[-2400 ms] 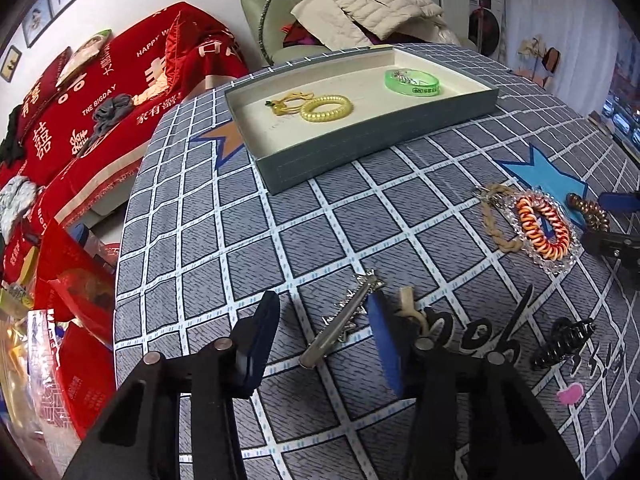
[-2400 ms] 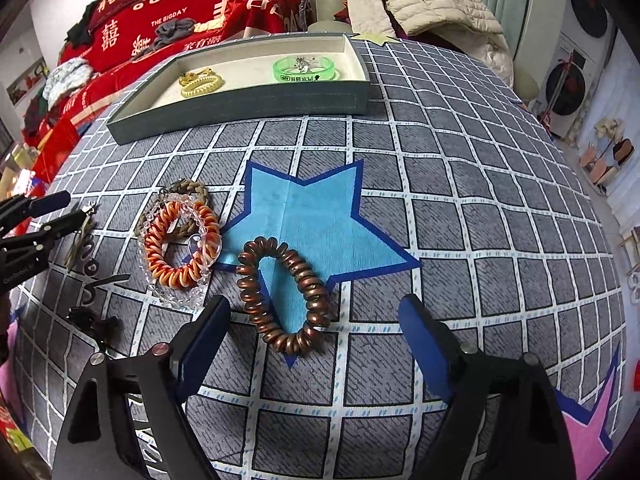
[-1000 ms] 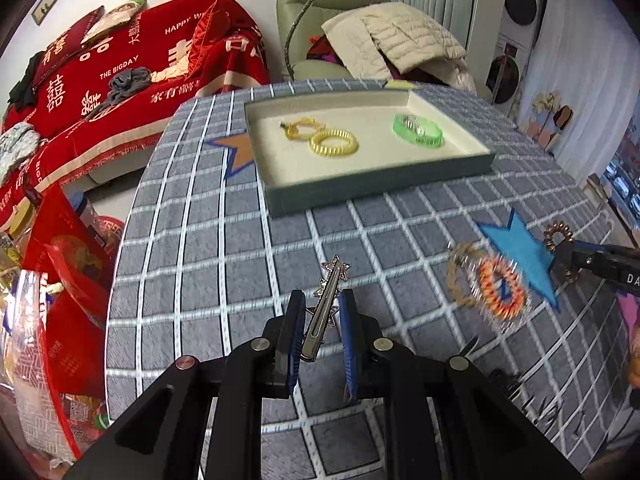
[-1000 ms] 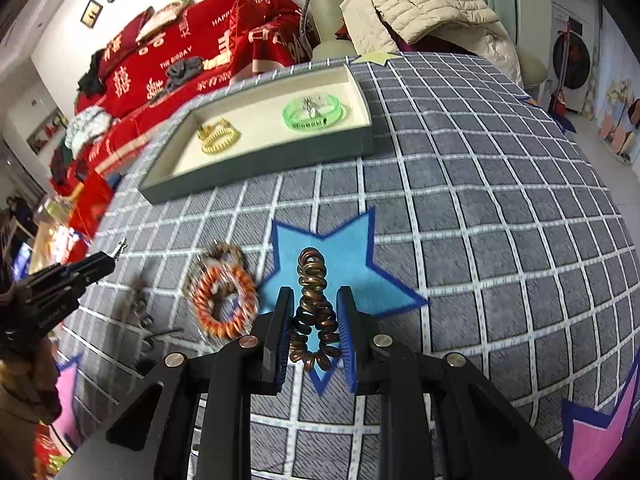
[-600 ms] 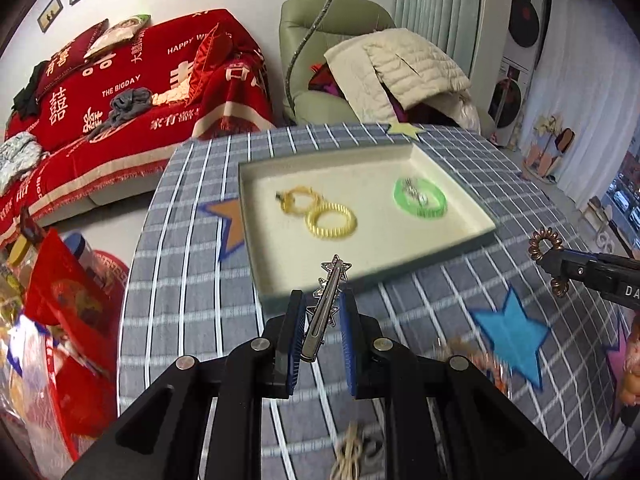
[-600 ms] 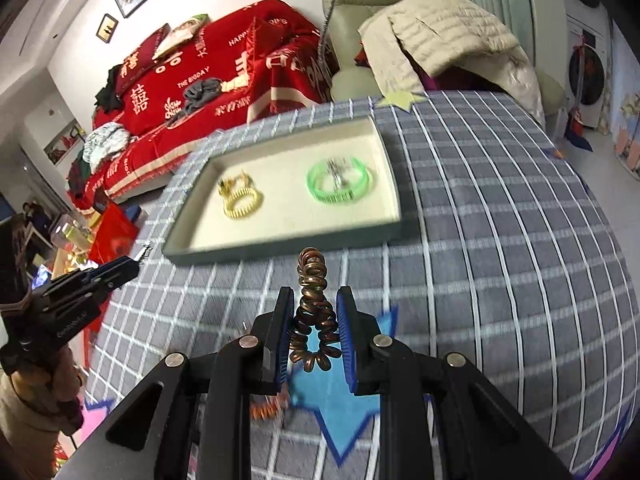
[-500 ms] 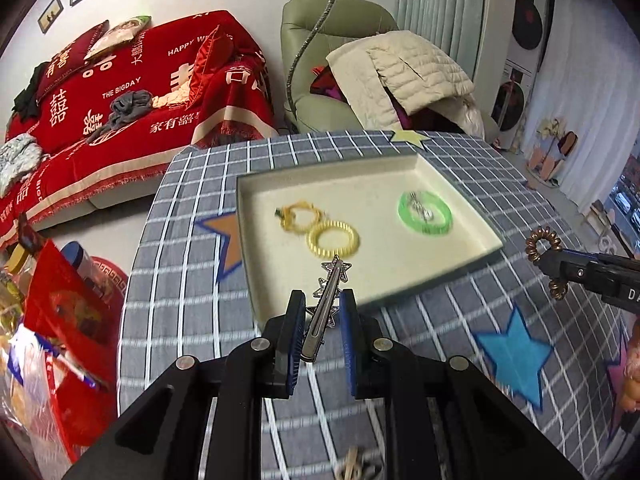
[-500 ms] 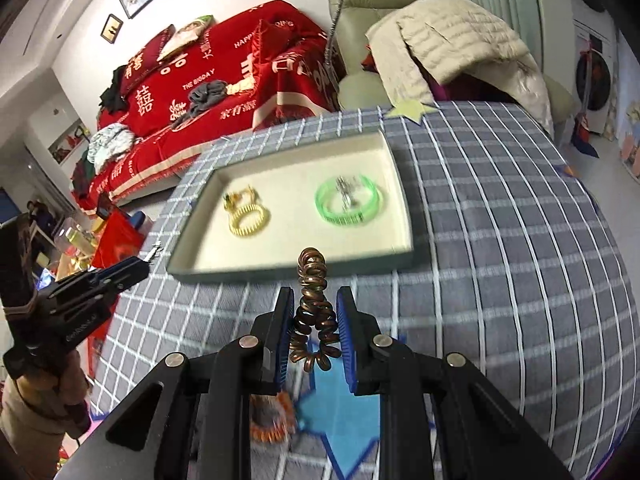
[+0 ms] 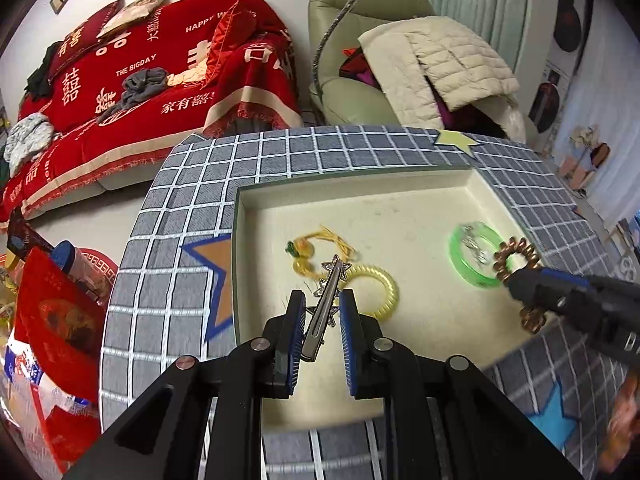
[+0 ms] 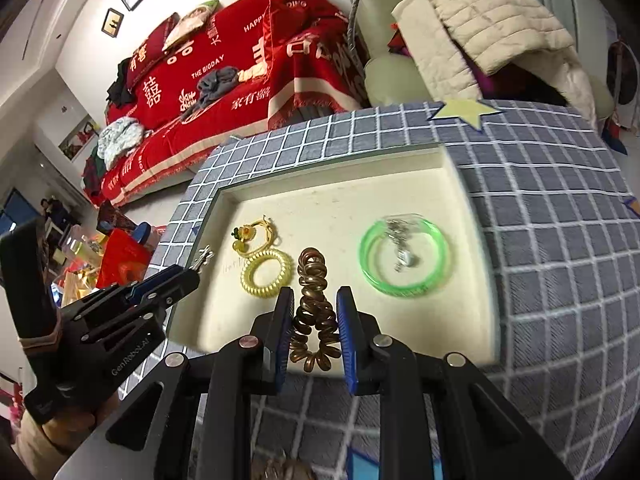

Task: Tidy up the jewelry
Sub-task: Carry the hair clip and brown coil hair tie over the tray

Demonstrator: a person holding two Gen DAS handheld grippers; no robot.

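I am at the placing step: my left tool [image 9: 320,332] pinches the silver star hair clip [image 9: 326,306] and my right tool [image 10: 312,332] the brown coil tie [image 10: 314,312] over the cream tray [image 10: 400,160] (yellow and green pieces already inside), so next each needs a clear spot, then release.

Even, soft indoor light fills both fisheye views, with no harsh glare. Dark rounded corners and bent straight lines mark heavy edge distortion. The near edge of the tray [image 9: 320,420] and the checked worktop [image 10: 560,320] are smeared by motion blur; shadows inside the tray are faint
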